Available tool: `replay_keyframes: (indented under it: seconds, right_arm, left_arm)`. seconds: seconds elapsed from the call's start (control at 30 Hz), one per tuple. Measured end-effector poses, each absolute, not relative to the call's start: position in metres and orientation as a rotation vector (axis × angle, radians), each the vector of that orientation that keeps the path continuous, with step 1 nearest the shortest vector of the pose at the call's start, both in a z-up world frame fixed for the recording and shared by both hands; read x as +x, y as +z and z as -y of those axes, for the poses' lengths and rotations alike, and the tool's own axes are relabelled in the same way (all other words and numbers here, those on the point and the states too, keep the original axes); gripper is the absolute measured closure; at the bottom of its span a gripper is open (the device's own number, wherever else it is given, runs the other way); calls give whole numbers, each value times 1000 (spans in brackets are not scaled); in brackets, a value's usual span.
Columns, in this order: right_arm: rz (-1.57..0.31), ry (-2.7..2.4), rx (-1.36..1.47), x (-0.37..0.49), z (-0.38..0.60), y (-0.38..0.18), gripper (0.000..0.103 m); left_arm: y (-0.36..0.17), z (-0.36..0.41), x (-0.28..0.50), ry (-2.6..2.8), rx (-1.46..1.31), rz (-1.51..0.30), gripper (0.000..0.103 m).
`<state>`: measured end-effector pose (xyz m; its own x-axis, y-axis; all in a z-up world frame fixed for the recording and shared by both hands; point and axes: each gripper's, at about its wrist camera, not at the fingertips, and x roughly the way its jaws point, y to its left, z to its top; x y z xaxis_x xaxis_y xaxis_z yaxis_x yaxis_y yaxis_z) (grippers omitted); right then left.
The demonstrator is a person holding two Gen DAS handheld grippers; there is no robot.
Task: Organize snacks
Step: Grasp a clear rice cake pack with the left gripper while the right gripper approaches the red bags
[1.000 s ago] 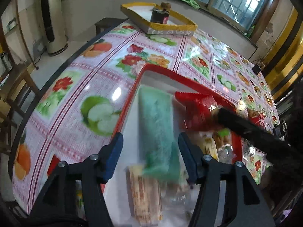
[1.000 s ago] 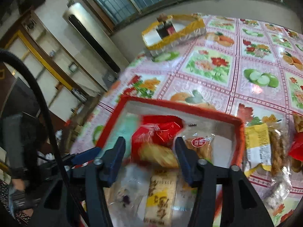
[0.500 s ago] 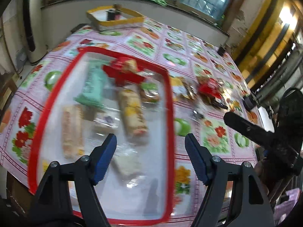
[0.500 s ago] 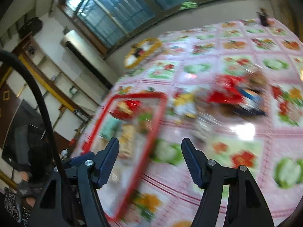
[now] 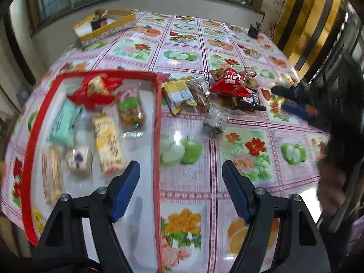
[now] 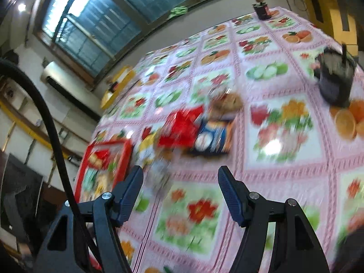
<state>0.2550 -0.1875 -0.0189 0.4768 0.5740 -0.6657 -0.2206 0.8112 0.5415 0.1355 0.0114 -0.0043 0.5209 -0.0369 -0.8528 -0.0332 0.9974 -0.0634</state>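
Note:
A red-rimmed tray (image 5: pixel 157 122) lies at the table's left and holds several snack packets, among them a mint-green one (image 5: pixel 64 122) and a yellow one (image 5: pixel 108 141). A loose pile of snacks lies right of the tray: a red packet (image 5: pixel 231 84), a yellow packet (image 5: pixel 178 95), a small clear packet (image 5: pixel 215 119). My left gripper (image 5: pixel 180 191) is open and empty above the tray's right rim. My right gripper (image 6: pixel 180 198) is open and empty, above the cloth in front of the blurred pile (image 6: pixel 182 127). It also shows at the right edge of the left wrist view (image 5: pixel 295 100).
The table has a pink fruit-and-flower cloth (image 5: pixel 227 159). A yellow box (image 5: pixel 104 26) stands at the far left corner. A small dark jar (image 6: pixel 261 10) stands at the far edge. A dark round container (image 6: pixel 335 82) stands to the right.
Both grippers have pulled back from the tray and swung right. The left one has left the mint-green packet in the tray. The right one now faces the loose pile.

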Motion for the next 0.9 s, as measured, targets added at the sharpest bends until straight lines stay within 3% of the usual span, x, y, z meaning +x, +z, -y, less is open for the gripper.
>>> replay_keyframes:
  seconds: [0.27, 0.53, 0.6, 0.7, 0.9]
  right_arm:
    - [-938, 525, 455, 306, 167, -17, 35]
    - [-999, 518, 499, 306, 168, -38, 35]
    - [-990, 529, 493, 305, 167, -36, 35]
    - [-995, 541, 484, 304, 163, -36, 35]
    - [-1005, 547, 459, 308, 154, -40, 35]
  left_arm:
    - [-29, 17, 202, -2, 24, -1074, 28]
    - [-50, 41, 224, -60, 96, -1115, 43]
    - [-56, 46, 226, -61, 107, -1136, 60]
    - [-58, 43, 224, -52, 70, -1136, 66]
    - [-33, 20, 183, -87, -67, -1100, 68]
